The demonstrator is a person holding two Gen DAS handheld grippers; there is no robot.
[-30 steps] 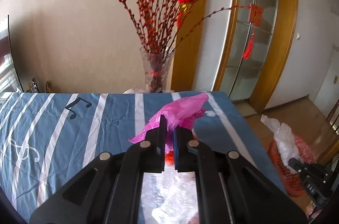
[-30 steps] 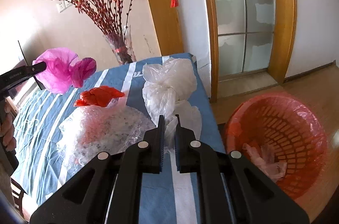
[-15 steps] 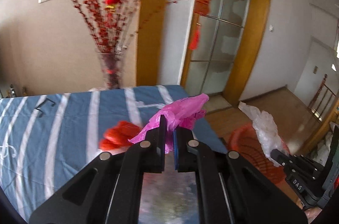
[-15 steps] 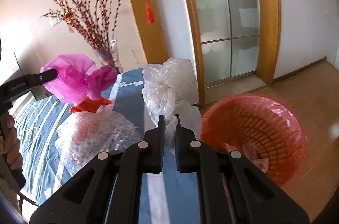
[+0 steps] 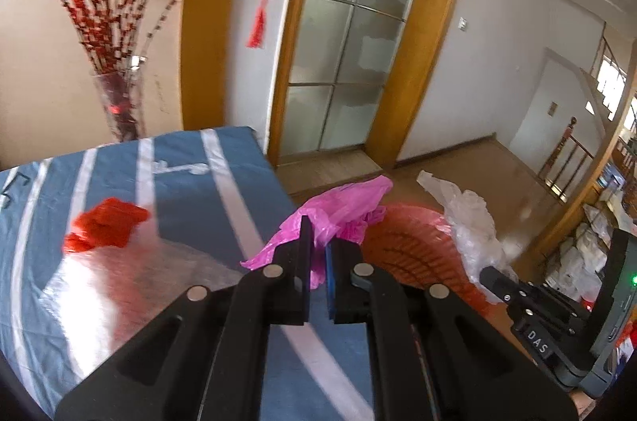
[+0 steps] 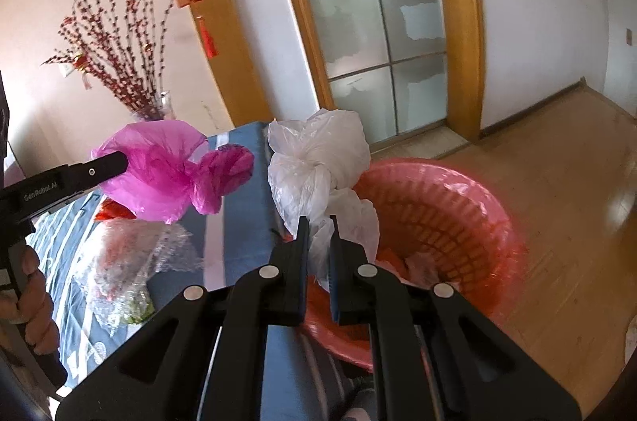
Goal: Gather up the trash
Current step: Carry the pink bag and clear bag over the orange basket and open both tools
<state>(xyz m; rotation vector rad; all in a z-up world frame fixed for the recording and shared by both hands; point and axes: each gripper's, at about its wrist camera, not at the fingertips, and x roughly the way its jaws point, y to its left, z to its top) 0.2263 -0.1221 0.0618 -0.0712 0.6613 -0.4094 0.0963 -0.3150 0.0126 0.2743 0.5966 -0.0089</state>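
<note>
My left gripper (image 5: 318, 241) is shut on a crumpled pink plastic bag (image 5: 342, 210), held in the air at the table's right edge; from the right wrist view the pink plastic bag (image 6: 167, 170) hangs off the left gripper (image 6: 115, 162). My right gripper (image 6: 318, 233) is shut on a knotted white plastic bag (image 6: 318, 162), held over the near rim of the red laundry-style basket (image 6: 458, 206) on the floor. That red basket (image 5: 410, 245) holds some trash. On the blue striped tablecloth (image 5: 199, 206) lie a red bag (image 5: 107, 222) and a clear bubble-wrap bag (image 5: 119, 285).
A glass vase of red branches (image 5: 119, 102) stands at the table's far edge. Behind it are a wood-framed glass door (image 5: 350, 34) and open wooden floor (image 6: 557, 182). A hand (image 6: 32, 293) grips the left tool's handle. Shelves with clutter (image 5: 589, 253) stand at the right.
Both grippers have swung right with their bags, off the table toward the red basket. The white bag now hangs at the basket's rim; the pink bag has reached the table's edge.
</note>
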